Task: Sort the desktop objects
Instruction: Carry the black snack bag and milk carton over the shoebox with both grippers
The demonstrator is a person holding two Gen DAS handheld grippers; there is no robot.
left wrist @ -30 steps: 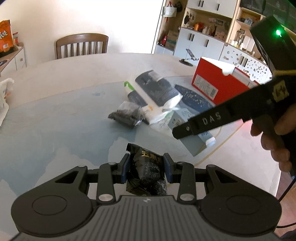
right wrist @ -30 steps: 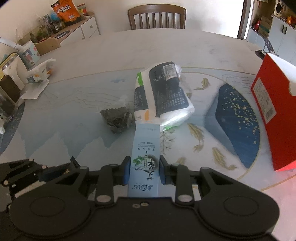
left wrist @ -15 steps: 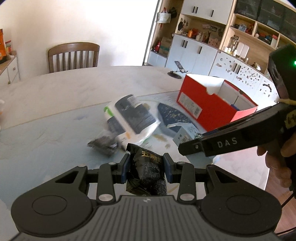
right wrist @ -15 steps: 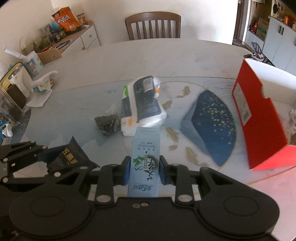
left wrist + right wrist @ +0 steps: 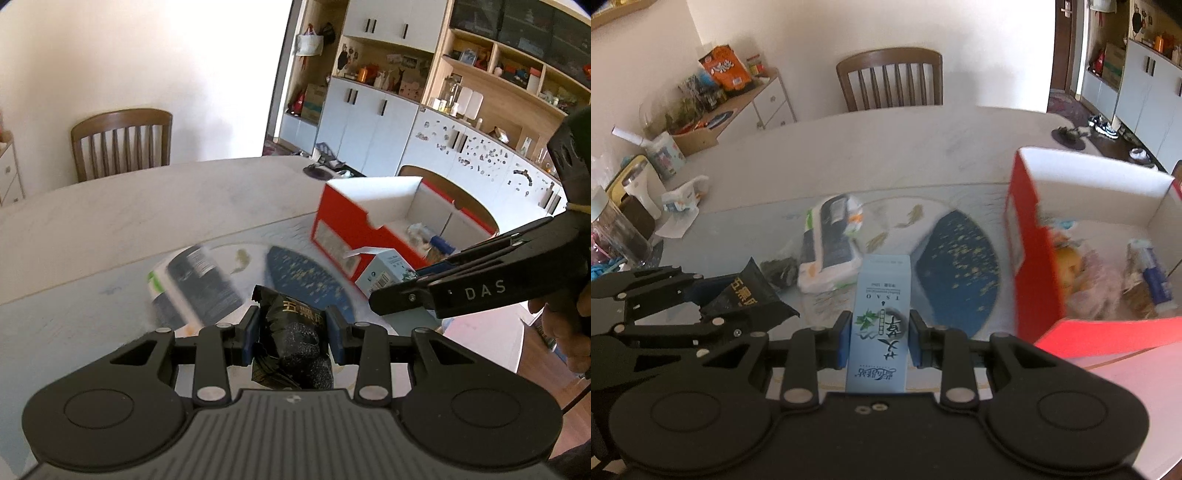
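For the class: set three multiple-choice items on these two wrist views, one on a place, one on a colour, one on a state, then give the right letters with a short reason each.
1. Where does the tissue pack lie?
A. on the table
B. in the box
C. on the chair

2. What colour is the outside of the open box?
A. green
B. red
C. yellow

3. What does the left gripper hold?
A. nothing
B. a spoon
C. a black packet

Answers:
1 A: it lies flat on the table, left of the box.
2 B: its outer walls are red and the inside is white.
3 C: both pads press on the packet's sides.
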